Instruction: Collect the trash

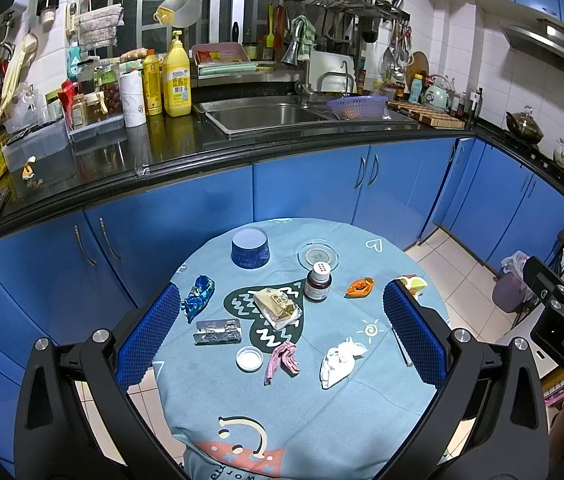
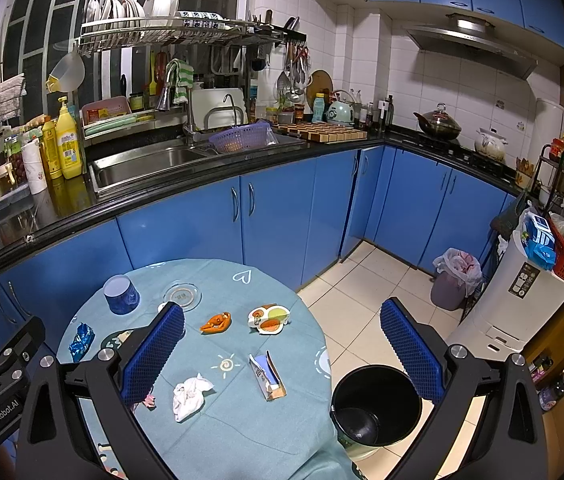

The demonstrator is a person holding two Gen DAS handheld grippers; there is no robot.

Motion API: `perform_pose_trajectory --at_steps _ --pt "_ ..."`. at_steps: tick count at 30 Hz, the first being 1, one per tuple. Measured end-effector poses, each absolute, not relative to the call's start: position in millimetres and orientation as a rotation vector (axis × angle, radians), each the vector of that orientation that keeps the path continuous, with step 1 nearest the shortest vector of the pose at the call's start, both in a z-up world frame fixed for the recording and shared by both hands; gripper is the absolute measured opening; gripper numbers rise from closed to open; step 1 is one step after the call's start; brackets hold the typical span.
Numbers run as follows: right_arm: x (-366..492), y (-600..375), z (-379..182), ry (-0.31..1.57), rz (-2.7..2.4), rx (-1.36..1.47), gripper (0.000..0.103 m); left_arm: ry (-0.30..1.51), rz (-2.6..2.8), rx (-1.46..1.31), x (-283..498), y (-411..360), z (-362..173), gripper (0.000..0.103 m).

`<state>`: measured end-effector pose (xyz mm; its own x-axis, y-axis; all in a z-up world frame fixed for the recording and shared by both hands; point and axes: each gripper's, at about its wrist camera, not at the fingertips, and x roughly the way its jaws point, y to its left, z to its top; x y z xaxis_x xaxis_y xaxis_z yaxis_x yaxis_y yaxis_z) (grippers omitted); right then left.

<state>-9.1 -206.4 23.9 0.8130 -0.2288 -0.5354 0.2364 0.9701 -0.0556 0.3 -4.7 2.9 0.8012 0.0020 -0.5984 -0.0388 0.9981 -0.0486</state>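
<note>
A round table with a teal cloth (image 1: 362, 408) holds scattered trash: a blue foil wrapper (image 1: 198, 297), a silver blister pack (image 1: 218, 332), a tan food packet (image 1: 278, 307), a pink wrapper (image 1: 284, 361), a crumpled white tissue (image 1: 340, 360), an orange peel piece (image 1: 360, 287). In the right wrist view the tissue (image 2: 190, 396), a torn blue-white carton (image 2: 268, 376), the orange piece (image 2: 215, 323) and a white fruit-print wrapper (image 2: 269, 319) show. A black bin (image 2: 376, 404) stands beside the table. My left gripper (image 1: 282, 328) is open above the table. My right gripper (image 2: 282, 354) is open, empty.
A dark medicine bottle (image 1: 318, 282), a blue cup (image 1: 250, 248), a glass ashtray (image 1: 318, 256) and a white lid (image 1: 249, 359) also sit on the table. Blue cabinets and a black counter (image 1: 202, 160) lie behind. A lined purple bin (image 2: 454, 280) stands on the floor at right.
</note>
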Motion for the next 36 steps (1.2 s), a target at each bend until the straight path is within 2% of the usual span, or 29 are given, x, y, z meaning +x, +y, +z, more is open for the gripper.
perform_pose_trajectory --at_steps 26,31,36 --pt "-3.2 -208.5 17.5 0.605 -0.239 0.018 0.096 0.651 0.02 -0.058 2.1 -9.6 -10.6 0.1" --pt "10.4 -210.3 5.2 0.664 -0.223 0.019 0.096 0.69 0.018 -0.062 10.7 -6.4 -41.1 0.1" --pt "50.3 -206.5 -42.4 0.846 -0.152 -0.005 0.096 0.785 0.019 -0.074 35.2 6.6 -62.3 0.1"
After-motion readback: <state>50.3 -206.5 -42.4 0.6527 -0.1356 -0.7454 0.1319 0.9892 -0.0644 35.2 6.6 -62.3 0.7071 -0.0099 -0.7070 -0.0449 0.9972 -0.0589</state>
